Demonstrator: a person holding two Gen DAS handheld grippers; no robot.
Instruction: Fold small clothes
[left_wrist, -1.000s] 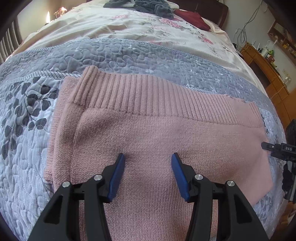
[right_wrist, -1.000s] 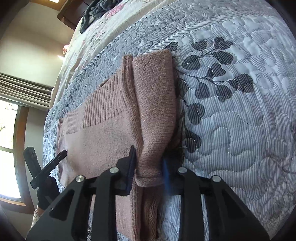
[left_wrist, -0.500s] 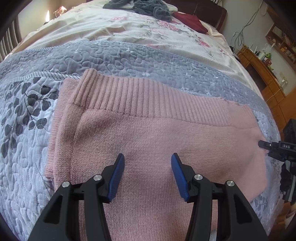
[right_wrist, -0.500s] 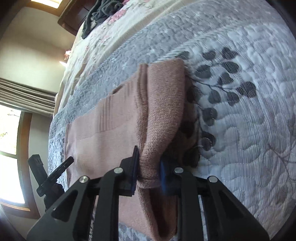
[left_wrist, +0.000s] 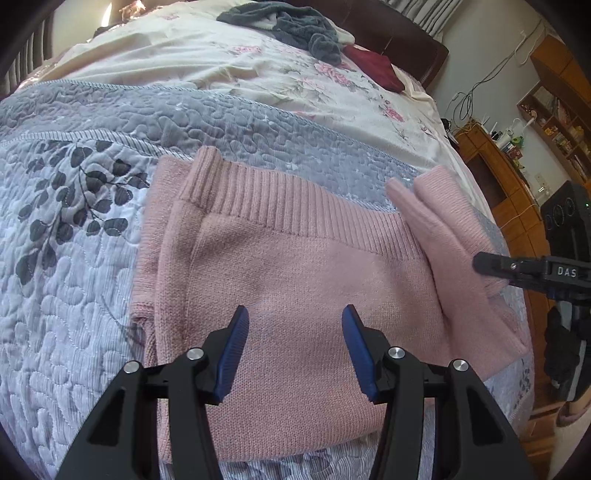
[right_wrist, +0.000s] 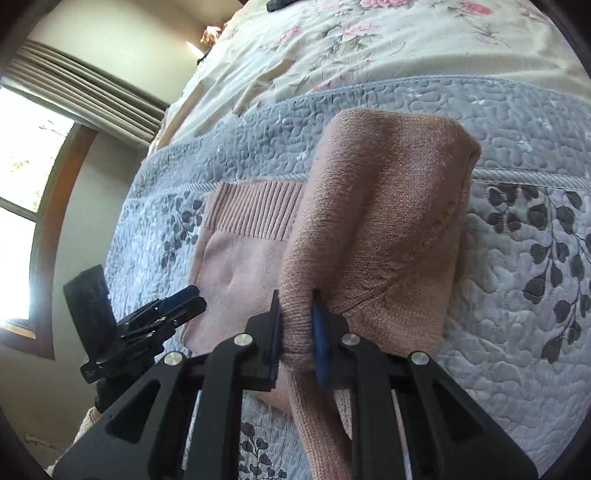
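Note:
A pink knit sweater (left_wrist: 295, 280) lies flat on the grey quilt (left_wrist: 74, 280), ribbed hem toward the far side. My left gripper (left_wrist: 293, 325) hovers open just above its middle, nothing between the blue pads. The sweater's right side (left_wrist: 454, 236) is lifted and folding inward, pinched by my right gripper (left_wrist: 484, 264), which enters from the right edge. In the right wrist view my right gripper (right_wrist: 297, 306) is shut on a bunched edge of the pink sweater (right_wrist: 380, 221), which hangs raised over the flat part. My left gripper (right_wrist: 184, 299) shows at the lower left there.
A floral cream bedspread (left_wrist: 229, 70) covers the far half of the bed, with dark grey clothes (left_wrist: 291, 26) and a maroon garment (left_wrist: 373, 66) heaped near the headboard. Wooden shelves and cabinets (left_wrist: 517, 173) stand to the right. A window (right_wrist: 22, 192) with curtains lies on the other side.
My right gripper has lifted the sweater's right side and carried it inward over the body. The left gripper has stayed open above the middle, drawn back slightly.

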